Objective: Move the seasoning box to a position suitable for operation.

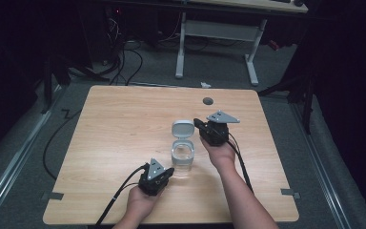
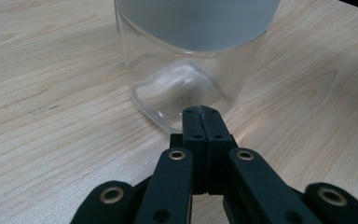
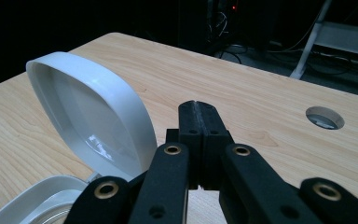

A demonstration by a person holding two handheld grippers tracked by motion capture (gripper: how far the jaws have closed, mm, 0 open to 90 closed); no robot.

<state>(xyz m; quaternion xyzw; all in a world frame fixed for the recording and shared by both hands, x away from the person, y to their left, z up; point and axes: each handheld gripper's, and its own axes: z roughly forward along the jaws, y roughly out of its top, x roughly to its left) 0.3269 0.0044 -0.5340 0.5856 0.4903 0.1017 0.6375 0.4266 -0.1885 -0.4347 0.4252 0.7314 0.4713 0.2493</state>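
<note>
Desk (image 1: 114, 143) carries one clear jar (image 1: 183, 160) near centre, toward its near edge, hinged white lid (image 1: 182, 129) flipped up and open. Left gripper (image 2: 200, 114) — jaws pressed together, empty — rests against the jar's base, probably steadying it. Right gripper (image 3: 198, 112), jaws likewise together, sits beside the lid — likely poised to push it down.

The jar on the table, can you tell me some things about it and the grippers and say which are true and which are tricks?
1. The clear jar's white lid is flipped open. True.
2. The left gripper has its jaws wide apart. False: they are pressed together, just in front of the jar's base.
3. The right gripper is shut. True.
4. The jar lies on its side. False: it stands upright on the wooden table.
5. The table has a round hole. True.
</note>
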